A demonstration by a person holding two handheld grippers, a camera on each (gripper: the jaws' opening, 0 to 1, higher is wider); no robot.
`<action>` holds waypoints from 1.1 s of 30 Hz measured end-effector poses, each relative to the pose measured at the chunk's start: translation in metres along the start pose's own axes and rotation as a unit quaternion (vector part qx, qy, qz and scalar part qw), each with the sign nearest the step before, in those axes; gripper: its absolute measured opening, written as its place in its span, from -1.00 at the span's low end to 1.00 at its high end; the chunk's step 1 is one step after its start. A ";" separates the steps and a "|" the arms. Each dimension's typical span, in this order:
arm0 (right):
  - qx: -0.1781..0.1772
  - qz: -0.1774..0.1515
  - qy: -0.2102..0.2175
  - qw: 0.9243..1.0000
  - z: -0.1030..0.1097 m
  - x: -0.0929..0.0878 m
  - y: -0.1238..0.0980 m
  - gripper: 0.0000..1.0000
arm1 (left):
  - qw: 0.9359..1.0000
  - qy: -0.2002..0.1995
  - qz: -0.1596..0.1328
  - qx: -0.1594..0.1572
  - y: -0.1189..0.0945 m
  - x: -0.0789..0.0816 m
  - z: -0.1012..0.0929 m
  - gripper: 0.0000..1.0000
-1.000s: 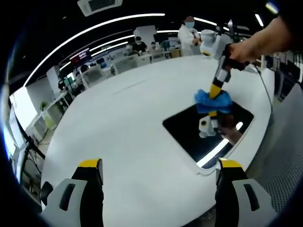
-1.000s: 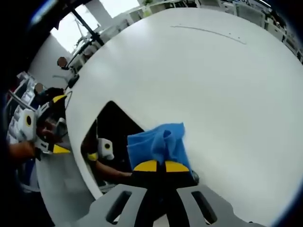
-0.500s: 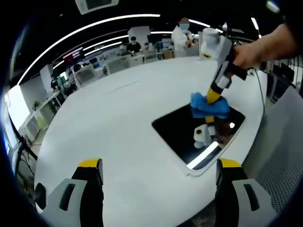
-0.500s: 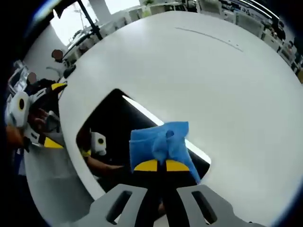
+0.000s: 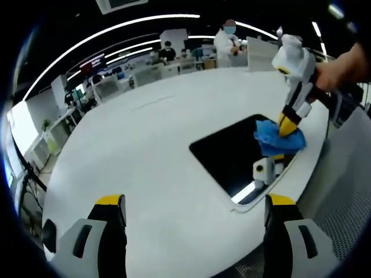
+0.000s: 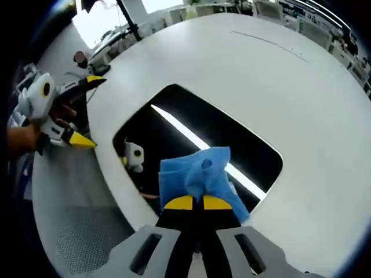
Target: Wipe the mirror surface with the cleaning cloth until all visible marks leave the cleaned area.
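A broad white round table [image 5: 145, 150] fills the centre of the left gripper view, with a bright open-plan office behind it along the top of the frame, where several people stand far off. Set flat into the table near its edge, at centre right of the left gripper view and in the middle of the right gripper view, lies the dark rectangular mirror [image 5: 232, 156] [image 6: 191, 139], its glass throwing back a strip of ceiling light; no marks can be made out on it at this size. The right gripper [image 5: 285, 128] [image 6: 193, 202] reaches in from the upper right of the left gripper view, its yellow-tipped jaws pinched together on the blue cleaning cloth [image 5: 278, 139] [image 6: 197, 176], which is pressed to the mirror's corner nearest the table edge. The left gripper [image 5: 194, 211] [image 6: 78, 113] waits low in its own view with jaws spread wide and nothing between them, and shows at the left of the right gripper view, off the table's rim. The cloth looks light, soft and bunched, likely to slip or fold unless gripped deep in its gathered middle, as here; the mirror is probably rigid, smooth and fragile, better pressed flat than lifted.
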State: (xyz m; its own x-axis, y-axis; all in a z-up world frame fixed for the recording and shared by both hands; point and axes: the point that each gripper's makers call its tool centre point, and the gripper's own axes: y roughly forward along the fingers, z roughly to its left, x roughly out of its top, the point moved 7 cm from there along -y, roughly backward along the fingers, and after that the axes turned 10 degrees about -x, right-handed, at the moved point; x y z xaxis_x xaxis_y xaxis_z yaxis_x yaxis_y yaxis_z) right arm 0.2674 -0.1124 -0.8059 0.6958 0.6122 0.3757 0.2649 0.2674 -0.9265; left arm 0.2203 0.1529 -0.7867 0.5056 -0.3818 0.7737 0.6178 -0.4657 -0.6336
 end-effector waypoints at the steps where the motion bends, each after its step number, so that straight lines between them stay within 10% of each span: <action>1: 0.003 0.001 0.001 1.000 0.002 -0.002 -0.001 -1.00 | 1.000 0.003 0.001 -0.001 0.000 0.000 -0.001 0.99; 22: 0.009 0.006 0.045 0.999 0.023 -0.027 -0.010 -1.00 | 0.998 -0.012 -0.005 -0.061 0.004 0.003 -0.015 0.99; 33: 0.037 0.014 0.086 0.995 0.004 -0.036 -0.013 -1.00 | 0.999 -0.011 -0.012 -0.029 -0.001 0.005 -0.007 0.99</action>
State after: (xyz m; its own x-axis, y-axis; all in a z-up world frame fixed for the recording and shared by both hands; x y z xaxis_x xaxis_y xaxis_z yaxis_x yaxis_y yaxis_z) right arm 0.2360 -0.1350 -0.8070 0.8083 0.4845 0.3345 0.1987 0.3102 -0.9297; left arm 0.2178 0.1455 -0.7820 0.5040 -0.3533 0.7882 0.5947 -0.5199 -0.6133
